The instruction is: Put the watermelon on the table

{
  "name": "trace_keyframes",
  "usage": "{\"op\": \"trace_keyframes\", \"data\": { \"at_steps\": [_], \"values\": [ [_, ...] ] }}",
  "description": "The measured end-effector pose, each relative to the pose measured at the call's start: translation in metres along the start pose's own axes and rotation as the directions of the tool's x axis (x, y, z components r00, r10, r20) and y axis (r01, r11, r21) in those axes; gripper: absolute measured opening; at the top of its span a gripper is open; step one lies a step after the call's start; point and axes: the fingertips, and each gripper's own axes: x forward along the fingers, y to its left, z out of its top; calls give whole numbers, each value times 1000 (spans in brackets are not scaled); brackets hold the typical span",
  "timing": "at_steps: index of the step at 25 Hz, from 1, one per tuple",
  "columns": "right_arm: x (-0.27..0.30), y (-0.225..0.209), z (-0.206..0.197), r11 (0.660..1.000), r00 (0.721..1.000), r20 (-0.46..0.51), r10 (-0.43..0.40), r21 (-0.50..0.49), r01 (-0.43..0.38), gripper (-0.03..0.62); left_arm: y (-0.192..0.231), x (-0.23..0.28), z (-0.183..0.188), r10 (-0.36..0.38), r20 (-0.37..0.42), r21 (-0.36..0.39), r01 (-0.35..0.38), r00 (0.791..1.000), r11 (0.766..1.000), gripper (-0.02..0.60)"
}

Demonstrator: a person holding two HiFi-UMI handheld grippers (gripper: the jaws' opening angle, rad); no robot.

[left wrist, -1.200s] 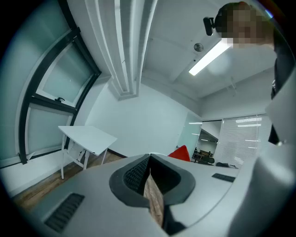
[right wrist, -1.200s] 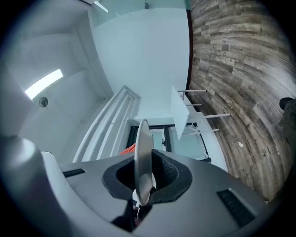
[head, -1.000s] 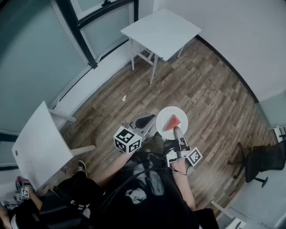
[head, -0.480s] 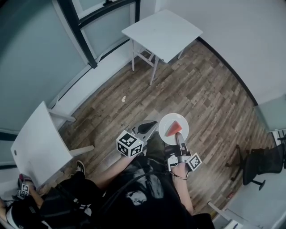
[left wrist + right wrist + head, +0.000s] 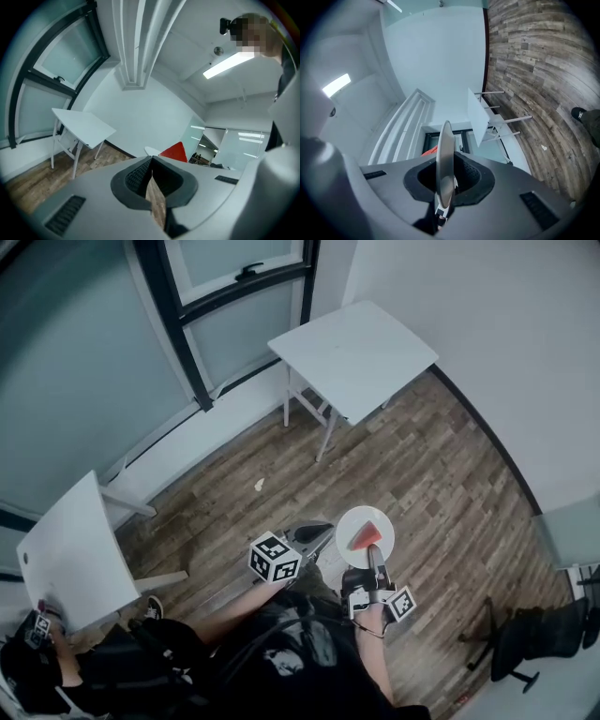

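A red watermelon slice (image 5: 363, 536) lies on a small white plate (image 5: 351, 521), carried above the wooden floor. My right gripper (image 5: 373, 561) is shut on the plate's near rim. In the right gripper view the plate (image 5: 443, 154) stands edge-on between the pads, with a bit of the watermelon (image 5: 430, 151) beside it. Just left of the plate, my left gripper (image 5: 313, 532) is shut on nothing. Its own view shows the watermelon (image 5: 176, 152) and plate (image 5: 151, 151) beyond its tips. The white square table (image 5: 352, 354) stands ahead by the wall.
A second white table (image 5: 64, 554) stands tilted at the left. A dark-framed window (image 5: 239, 282) is behind the table. A black office chair (image 5: 525, 643) stands at the lower right. A white scrap (image 5: 260, 485) lies on the floor.
Both grippers and the plate with the watermelon have moved forward toward the white table by the wall. The right gripper's hold on the plate is unchanged.
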Motion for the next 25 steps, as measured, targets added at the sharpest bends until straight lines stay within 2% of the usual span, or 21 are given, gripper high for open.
{"op": "trace_keyframes", "data": {
  "at_steps": [2,5,9,11,14,19,25],
  "values": [
    [23,0,20,1000,1000,2,-12,-14,12,37,14,16,16,26,-10,37,-26,1000,999,6],
    [65,13,50,998,1000,-22,12,-63,-13,37,31,44,51,43,23,69,-45,999,997,6],
    [98,9,73,999,999,-19,41,3,-41,37,43,76,72,72,38,96,-76,997,993,6],
    [105,0,79,1000,1000,-25,18,26,-18,37,42,92,68,54,8,102,-55,999,993,6],
    [113,-11,96,999,1000,-3,-24,30,24,37,43,114,67,-14,-43,84,18,999,996,6],
    [133,-21,131,996,997,75,-20,88,13,37,75,149,85,10,-64,84,-5,998,996,6],
    [206,-32,150,996,998,46,-33,79,29,37,135,186,106,-2,-97,57,7,995,998,6]
  ]
}}
